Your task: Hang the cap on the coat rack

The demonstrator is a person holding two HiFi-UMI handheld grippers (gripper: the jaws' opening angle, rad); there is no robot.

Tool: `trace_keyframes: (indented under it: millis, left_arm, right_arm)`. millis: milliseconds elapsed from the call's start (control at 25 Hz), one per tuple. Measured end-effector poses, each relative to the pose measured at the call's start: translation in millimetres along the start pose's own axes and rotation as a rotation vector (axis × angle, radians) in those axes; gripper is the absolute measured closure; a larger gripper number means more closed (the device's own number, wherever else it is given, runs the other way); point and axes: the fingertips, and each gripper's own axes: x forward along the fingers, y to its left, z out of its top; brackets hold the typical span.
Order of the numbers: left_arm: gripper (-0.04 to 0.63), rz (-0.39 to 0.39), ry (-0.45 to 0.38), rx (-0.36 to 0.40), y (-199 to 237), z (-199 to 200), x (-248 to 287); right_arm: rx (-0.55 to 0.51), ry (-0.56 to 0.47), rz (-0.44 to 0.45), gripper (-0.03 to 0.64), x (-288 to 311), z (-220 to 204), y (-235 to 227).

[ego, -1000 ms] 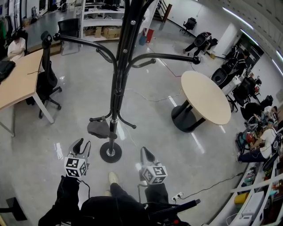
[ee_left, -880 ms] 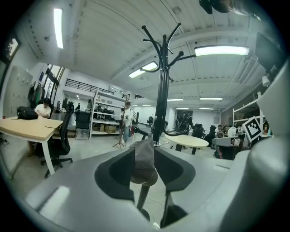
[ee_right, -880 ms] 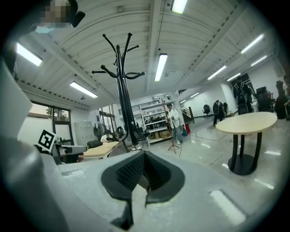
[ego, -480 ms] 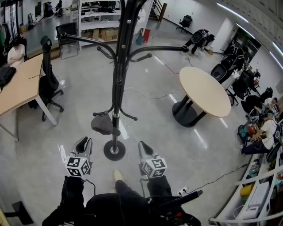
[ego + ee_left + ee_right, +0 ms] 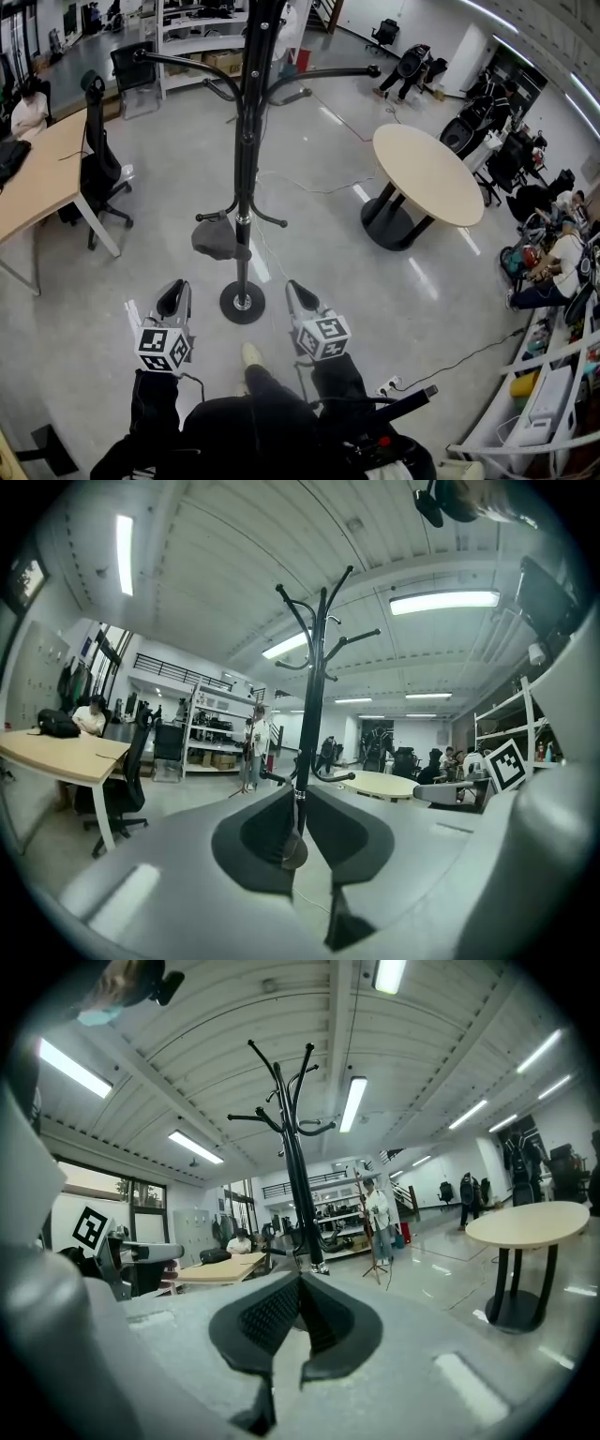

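A dark grey cap point(image 5: 217, 239) hangs on a low hook of the black coat rack point(image 5: 246, 169), just left of its pole. My left gripper point(image 5: 173, 298) hovers in front of the rack's base, apart from the cap. Its jaws have just been closing with nothing between them, and only a thin slit is left. Through that slit in the left gripper view point(image 5: 296, 794) I see the pole and the cap point(image 5: 294, 852). My right gripper point(image 5: 298, 296) is shut and empty to the right of the base; the right gripper view point(image 5: 301, 1277) looks at the rack point(image 5: 292, 1157).
A round wooden table point(image 5: 427, 173) stands to the right of the rack. A long desk point(image 5: 37, 178) with an office chair point(image 5: 98, 169) is on the left. Shelves line the back wall. People sit along the right wall, and a cable point(image 5: 469, 356) runs over the floor.
Both grippers have drawn back from the rack, toward me. The left gripper's fingers have come much closer together. The cap stays on its hook.
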Motion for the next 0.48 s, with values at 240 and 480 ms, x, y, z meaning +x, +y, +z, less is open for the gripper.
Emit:
trace_keyframes:
  millis: [240, 480]
  left_arm:
    - [0.589, 0.009, -0.019, 0.023, -8.2, 7.3, -25.2]
    - [0.594, 0.009, -0.022, 0.036, -17.3, 6.4, -40.1]
  right_arm:
    - [-0.013, -0.003, 0.016, 0.615, -14.3, -2.5, 16.8]
    - [-0.023, -0.015, 0.03, 0.615, -27.8, -1.1, 27.4]
